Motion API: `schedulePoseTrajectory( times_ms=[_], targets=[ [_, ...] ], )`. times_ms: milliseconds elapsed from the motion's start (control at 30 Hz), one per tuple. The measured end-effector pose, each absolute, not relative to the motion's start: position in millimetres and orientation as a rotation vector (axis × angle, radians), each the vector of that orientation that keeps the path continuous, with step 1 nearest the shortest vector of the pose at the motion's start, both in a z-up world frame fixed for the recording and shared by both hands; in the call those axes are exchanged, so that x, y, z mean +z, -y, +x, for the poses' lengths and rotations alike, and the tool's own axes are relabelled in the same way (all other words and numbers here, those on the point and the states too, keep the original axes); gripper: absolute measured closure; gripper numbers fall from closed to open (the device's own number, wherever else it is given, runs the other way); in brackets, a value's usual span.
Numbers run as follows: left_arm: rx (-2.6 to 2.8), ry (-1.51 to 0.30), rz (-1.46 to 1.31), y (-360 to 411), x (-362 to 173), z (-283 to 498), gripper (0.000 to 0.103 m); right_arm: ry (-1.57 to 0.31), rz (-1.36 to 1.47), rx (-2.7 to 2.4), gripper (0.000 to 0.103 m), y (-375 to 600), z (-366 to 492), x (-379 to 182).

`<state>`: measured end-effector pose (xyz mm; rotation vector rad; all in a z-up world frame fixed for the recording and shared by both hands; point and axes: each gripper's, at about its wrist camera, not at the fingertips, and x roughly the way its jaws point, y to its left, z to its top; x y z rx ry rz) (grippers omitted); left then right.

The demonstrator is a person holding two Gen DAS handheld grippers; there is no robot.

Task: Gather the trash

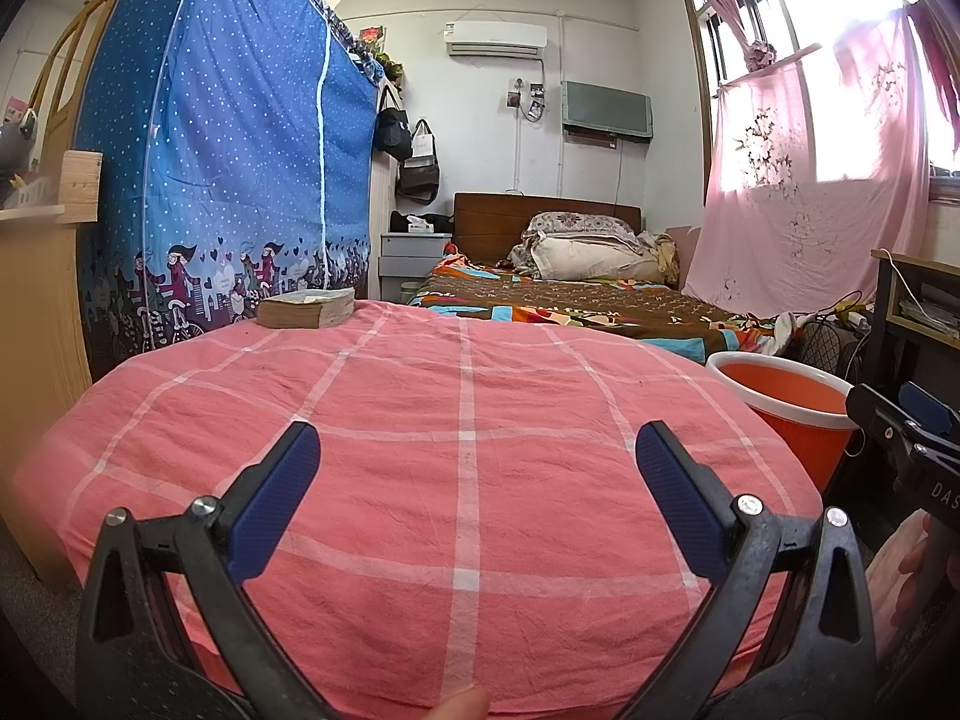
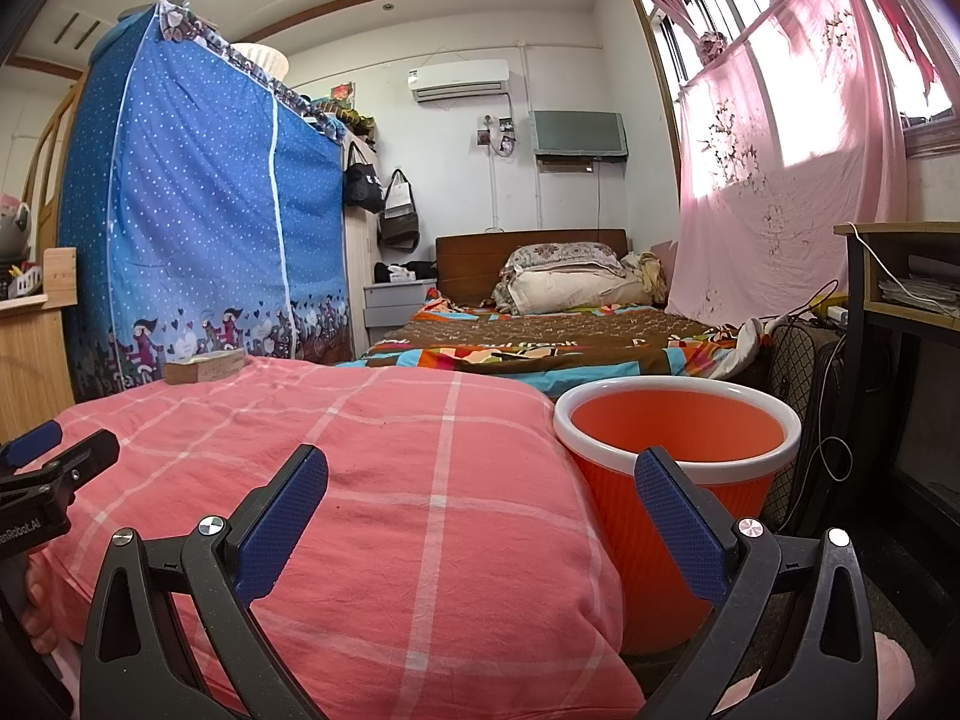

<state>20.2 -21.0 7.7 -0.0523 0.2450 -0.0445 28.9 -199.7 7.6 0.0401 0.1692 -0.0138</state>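
An orange bin with a white rim stands right of a pink checked cushion. In the right wrist view the bin is close ahead, its inside showing only orange. My left gripper hovers open over the cushion with nothing between its fingers. My right gripper is open too, straddling the cushion's right edge and the bin. A tan paper block, like a thick book, lies on the cushion's far left corner. No loose trash shows on the cushion.
A blue dotted fabric wardrobe stands at the left. Beyond the cushion is a bed with a patterned cover. On the right are a desk, cables and pink curtains. Each gripper appears at the other view's edge.
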Motion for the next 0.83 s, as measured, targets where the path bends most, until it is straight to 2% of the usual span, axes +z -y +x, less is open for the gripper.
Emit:
schedulePoseTrajectory(
  times_ms=[833],
  targets=[
    [-0.022,-0.232,-0.031,14.6,7.1,19.7,0.000,-0.180,0.038,-0.016,0.000,194.8,24.7,1.9]
  ],
)
